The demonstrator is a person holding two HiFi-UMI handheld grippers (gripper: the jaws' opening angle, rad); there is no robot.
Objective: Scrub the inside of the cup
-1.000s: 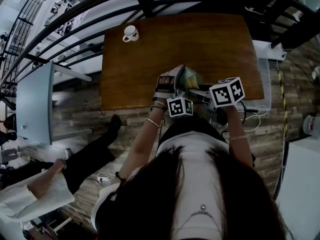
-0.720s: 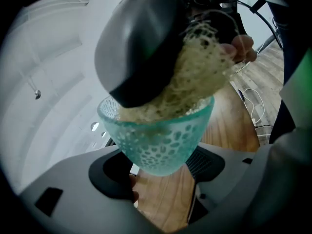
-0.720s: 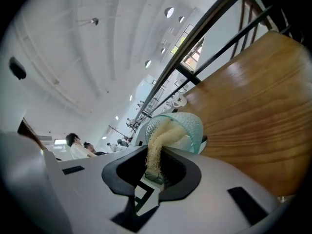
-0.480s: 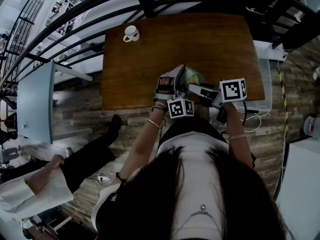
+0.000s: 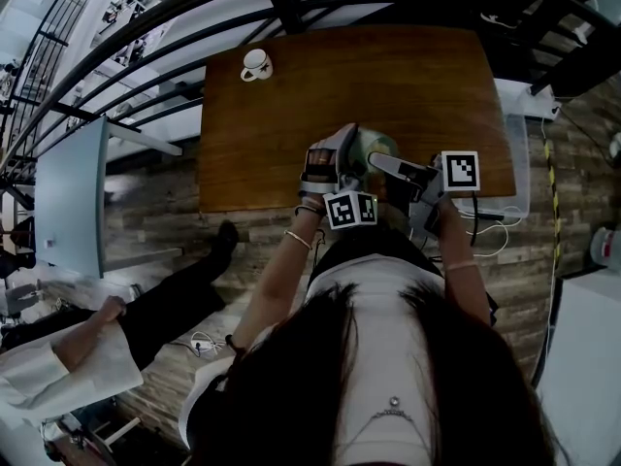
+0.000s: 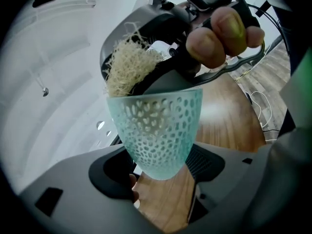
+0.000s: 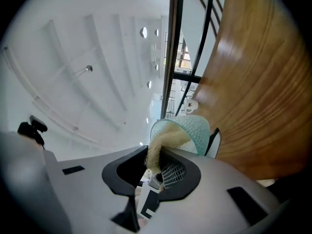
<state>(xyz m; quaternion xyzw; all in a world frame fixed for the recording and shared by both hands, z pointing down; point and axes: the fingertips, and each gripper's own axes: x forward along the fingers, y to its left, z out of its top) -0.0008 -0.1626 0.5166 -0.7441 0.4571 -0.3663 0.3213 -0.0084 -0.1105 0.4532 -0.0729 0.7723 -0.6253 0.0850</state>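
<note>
Teal cup [image 6: 158, 130] mid-scrub; job looked partly done.
Left gripper [image 6: 161, 177] clamped cup base above table [image 5: 291, 105] near edge. Right gripper [image 7: 157, 172], nearly closed, pinched scrubber [image 7: 165, 141], its tip inside cup mouth. Cleanliness couldn't be judged.

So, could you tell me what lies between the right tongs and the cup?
A pale fibre scrubber, gripped by the right tongs, reaching into the cup, per the right gripper view.

Translucent dimpled cup [image 6: 158, 130], fibrous straw-like scrubber [image 6: 127, 67], glossy wooden table [image 5: 388, 85]
</note>
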